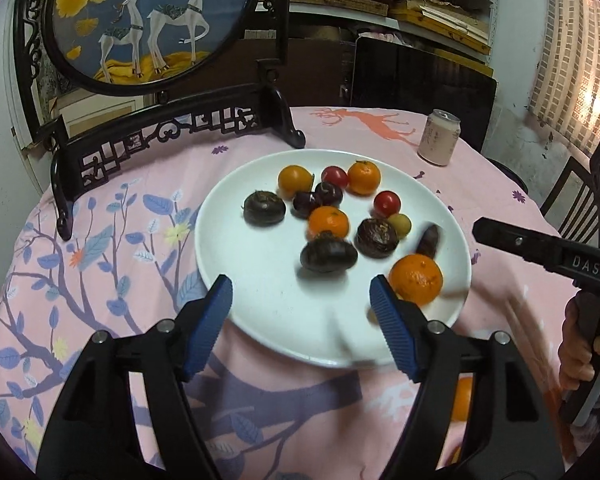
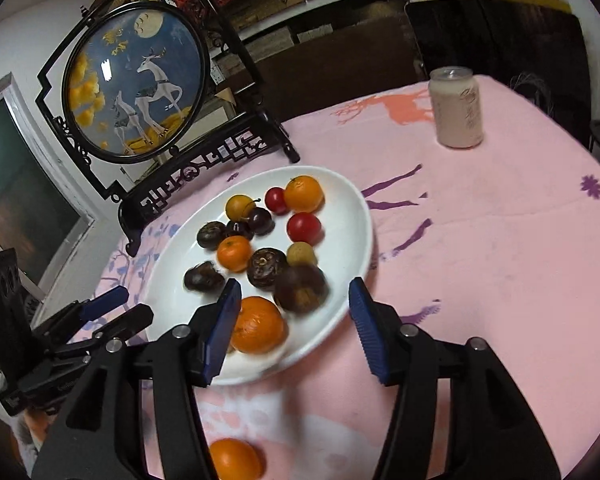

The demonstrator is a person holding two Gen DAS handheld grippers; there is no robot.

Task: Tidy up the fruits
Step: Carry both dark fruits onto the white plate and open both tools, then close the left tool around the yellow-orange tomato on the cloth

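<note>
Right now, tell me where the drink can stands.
The drink can stands upright on the pink tablecloth at the table's far right, beyond the white plate, beside the orange deer print.

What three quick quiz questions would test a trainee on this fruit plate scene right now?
1. True or false: the round white plate holds every orange fruit in view.
2. How many small red tomatoes lie on the plate: A one, B two, C four?
3. Fill in: the pale pink drink can stands on the ____ tablecloth.

Key:
1. False. One orange mandarin lies off the plate on the cloth, near the right gripper, whose jaws are open and empty, like the left gripper's.
2. B.
3. Pink.
</note>
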